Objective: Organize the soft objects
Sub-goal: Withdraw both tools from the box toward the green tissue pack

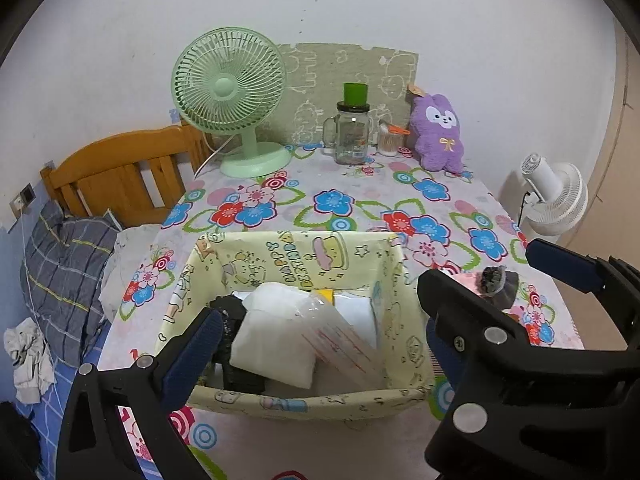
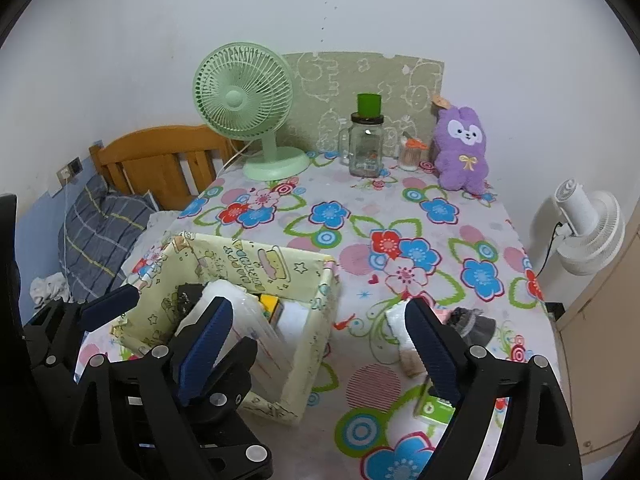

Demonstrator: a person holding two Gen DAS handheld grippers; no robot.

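A pale yellow fabric basket [image 1: 280, 256] [image 2: 308, 320] stands on the flowered table. Inside lie a white soft pack in clear plastic [image 1: 276, 340] [image 2: 236, 308], a black item [image 1: 232, 312] and a yellow piece [image 2: 269, 302]. My left gripper [image 1: 320, 316] [image 2: 178, 300] is open and empty over the basket. My right gripper [image 2: 320, 344] is open and empty just right of the basket. A grey knitted item [image 1: 498, 282] [image 2: 474, 326] and a white folded cloth [image 2: 396, 320] lie on the table to the right. A purple plush [image 1: 439, 132] [image 2: 462, 148] sits at the back.
A green desk fan [image 1: 230, 96] [image 2: 244, 100], a glass jar with a green lid [image 1: 352, 128] [image 2: 366, 140] and a cotton swab cup [image 1: 390, 140] stand at the back. A small green box [image 2: 434, 408] lies near the front. A white fan [image 2: 588, 236] and a bed [image 1: 68, 248] flank the table.
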